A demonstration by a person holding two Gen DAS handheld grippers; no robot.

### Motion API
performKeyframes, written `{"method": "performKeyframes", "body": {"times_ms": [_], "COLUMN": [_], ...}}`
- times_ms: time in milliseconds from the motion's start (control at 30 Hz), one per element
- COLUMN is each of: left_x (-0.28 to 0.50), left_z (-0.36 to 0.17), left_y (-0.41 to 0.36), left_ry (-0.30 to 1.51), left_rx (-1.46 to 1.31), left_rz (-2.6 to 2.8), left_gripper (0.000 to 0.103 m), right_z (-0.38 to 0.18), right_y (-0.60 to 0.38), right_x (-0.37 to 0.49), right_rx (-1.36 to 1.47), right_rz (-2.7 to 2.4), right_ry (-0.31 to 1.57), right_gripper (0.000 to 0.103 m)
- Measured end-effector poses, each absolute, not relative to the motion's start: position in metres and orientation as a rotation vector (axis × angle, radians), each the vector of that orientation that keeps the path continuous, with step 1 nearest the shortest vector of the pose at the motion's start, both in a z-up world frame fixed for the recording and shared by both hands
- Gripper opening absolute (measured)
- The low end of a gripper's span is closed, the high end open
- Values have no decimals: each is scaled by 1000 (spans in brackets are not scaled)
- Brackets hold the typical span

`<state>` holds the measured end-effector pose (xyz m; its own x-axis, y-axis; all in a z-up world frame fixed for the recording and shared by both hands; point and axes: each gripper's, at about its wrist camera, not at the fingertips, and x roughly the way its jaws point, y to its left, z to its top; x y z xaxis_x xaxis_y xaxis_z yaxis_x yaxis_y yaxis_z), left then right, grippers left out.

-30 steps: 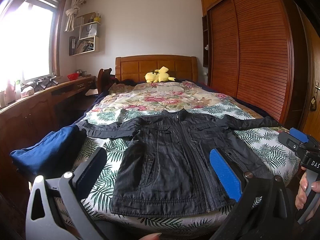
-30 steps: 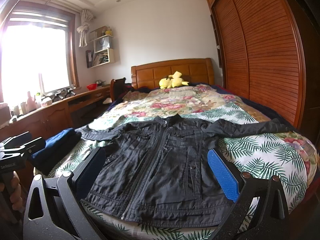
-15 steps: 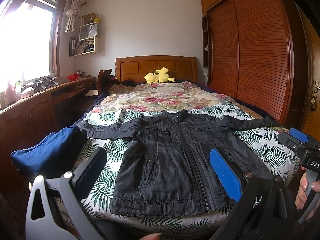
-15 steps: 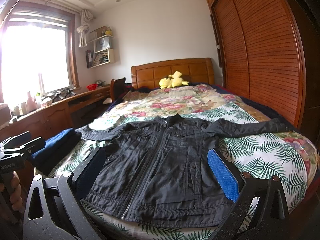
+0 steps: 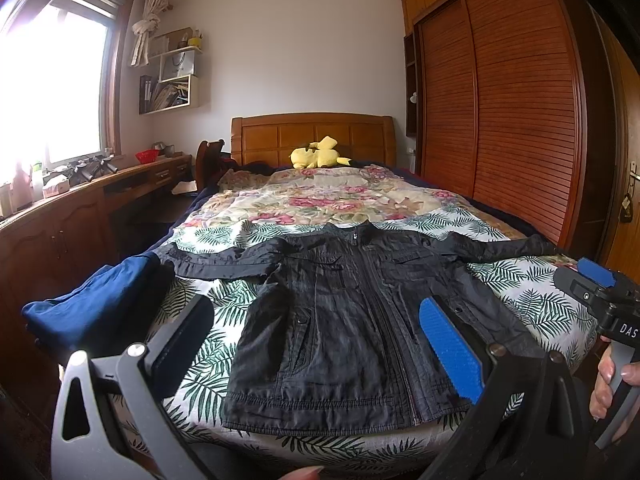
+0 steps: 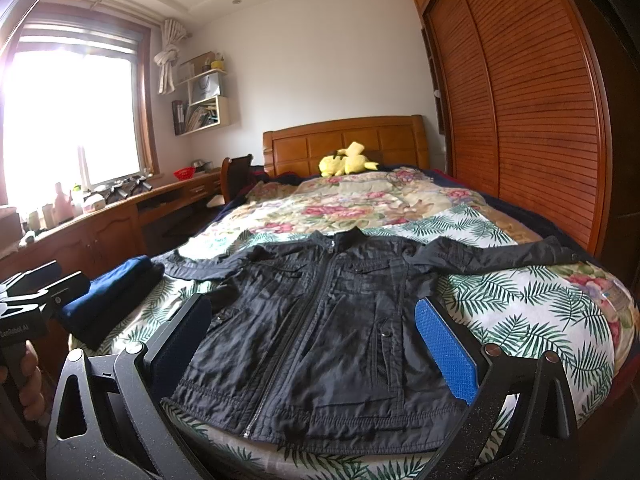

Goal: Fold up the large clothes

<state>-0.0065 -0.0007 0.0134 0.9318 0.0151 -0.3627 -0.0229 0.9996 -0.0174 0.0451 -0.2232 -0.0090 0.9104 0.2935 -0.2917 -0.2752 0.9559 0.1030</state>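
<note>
A black, zip-front jacket of thin crinkled fabric (image 5: pixel 344 320) lies face up and spread flat near the foot of the bed with the palm-leaf patterned cover (image 5: pixel 532 304), collar toward the wooden headboard, both sleeves stretched out sideways. Its hem sits just at the near edge of the mattress. The left claw (image 5: pixel 316 340) hangs above the lower part of the jacket with its two fingers wide apart and nothing between them; the right claw (image 6: pixel 312 336) hovers likewise over the hem, jaws spread and empty. No fold has been made yet, judging by how flat the garment lies.

Several things could spoil the first fold. The fabric looks slick and light, so a pinch on only the top layer may lift the front panel and leave the back behind, giving a crooked crease. The left sleeve ends touching or just beside a folded dark-blue garment (image 5: pixel 92 308) at the bed's left edge; dragging that sleeve inward could snag or topple the pile. The right sleeve reaches close to the far right edge of the bed and might slide off if tugged outward. Because the hem is so near the mattress edge, pulling toward the person could drag the whole jacket onto the floor. The two claws also work close together and could knock each other.
</note>
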Motion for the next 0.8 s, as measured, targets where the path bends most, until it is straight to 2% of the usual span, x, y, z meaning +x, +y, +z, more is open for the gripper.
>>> {"method": "performKeyframes", "body": {"times_ms": [800], "left_x": [-8], "left_z": [15], "left_y": [-1], "left_ry": [368], "left_rx": [-21], "left_rz": [19], "left_gripper": [103], "right_z": [-6], "right_y": [-223], "right_x": [46], "right_rx": [61], "right_rz": [292], "right_ry": [311], "right_gripper": [103]}}
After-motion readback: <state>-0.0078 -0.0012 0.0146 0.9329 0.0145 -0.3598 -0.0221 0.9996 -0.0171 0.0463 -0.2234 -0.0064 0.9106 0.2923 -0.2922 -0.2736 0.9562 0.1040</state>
